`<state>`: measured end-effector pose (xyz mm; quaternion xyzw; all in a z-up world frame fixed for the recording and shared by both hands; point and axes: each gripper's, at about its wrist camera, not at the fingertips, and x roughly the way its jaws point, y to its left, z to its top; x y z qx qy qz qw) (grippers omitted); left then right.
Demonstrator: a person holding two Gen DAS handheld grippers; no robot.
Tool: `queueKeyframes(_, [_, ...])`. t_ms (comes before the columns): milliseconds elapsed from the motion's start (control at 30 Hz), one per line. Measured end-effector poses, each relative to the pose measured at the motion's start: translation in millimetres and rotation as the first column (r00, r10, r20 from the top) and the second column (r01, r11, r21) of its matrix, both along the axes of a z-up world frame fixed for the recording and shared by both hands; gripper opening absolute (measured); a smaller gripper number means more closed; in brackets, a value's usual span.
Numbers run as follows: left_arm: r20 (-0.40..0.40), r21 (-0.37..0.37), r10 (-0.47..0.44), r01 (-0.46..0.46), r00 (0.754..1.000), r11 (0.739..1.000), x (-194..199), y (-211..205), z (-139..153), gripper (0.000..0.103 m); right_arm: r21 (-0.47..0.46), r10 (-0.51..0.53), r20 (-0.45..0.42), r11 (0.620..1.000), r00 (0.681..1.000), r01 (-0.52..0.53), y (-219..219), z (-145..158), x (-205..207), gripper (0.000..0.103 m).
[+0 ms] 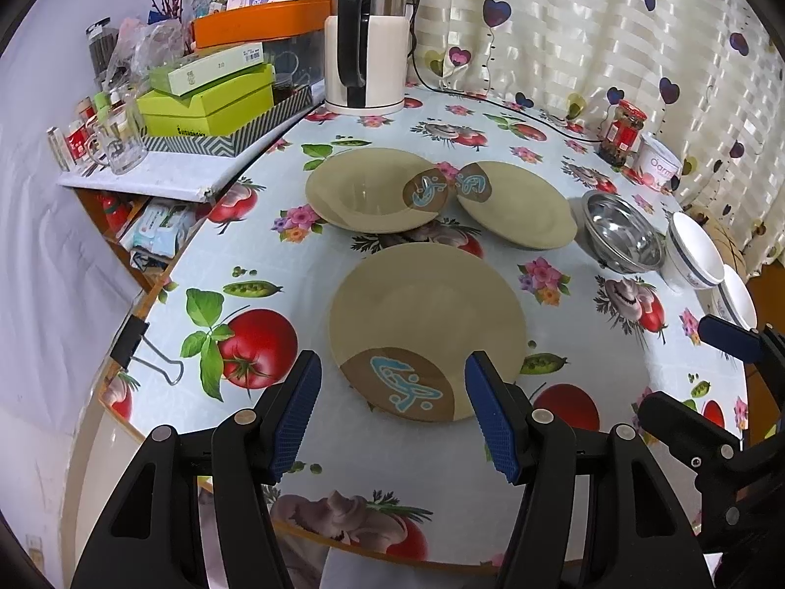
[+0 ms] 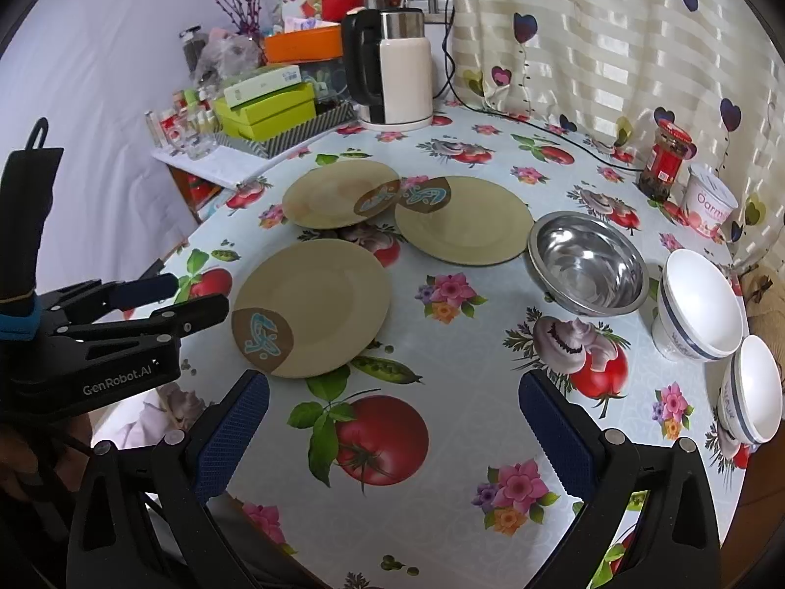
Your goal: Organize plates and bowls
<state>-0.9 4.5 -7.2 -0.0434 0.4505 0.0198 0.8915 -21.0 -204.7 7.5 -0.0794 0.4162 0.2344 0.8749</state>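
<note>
The left gripper hovers low over the near table edge with its blue-padded jaws spread wide and nothing between them; the near plate lies flat on the table just ahead, its patterned rim framed in the gap. The right gripper is likewise wide open and empty, poised above bare tablecloth nearer the bowls.

The three tan plates are the largest pieces. The near plate sits alone toward the front. Behind it, the back-left plate and the back-right plate lie side by side, patterned rims nearly touching. They look stiff, glazed, and breakable, so probably slick under the pads and unforgiving if dropped. Lying flat, each offers only its raised rim, so the likely hold is a pinch across the lip from the side, one pad over and one under, lifted level.

Next in size, the steel bowl rests tilted just right of the back-right plate. It is likely light, rigid and slippery; its thin rim is the place to pinch.

Smallest are two white bowls at the right edge, both tipped on their sides, close together. They appear ceramic and fragile, and could roll when nudged; grasp the wall at the rim.
</note>
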Motion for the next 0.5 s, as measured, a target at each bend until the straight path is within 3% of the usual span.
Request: queueKeyframes(500, [-0.001,-0.002,-0.009,0.009,1.000,1.000,-2.5,-0.1,1.1,0.062,0.007,-0.003,-0.007,1.000,1.000,0.003,-1.1,0.4,0.8,0.100])
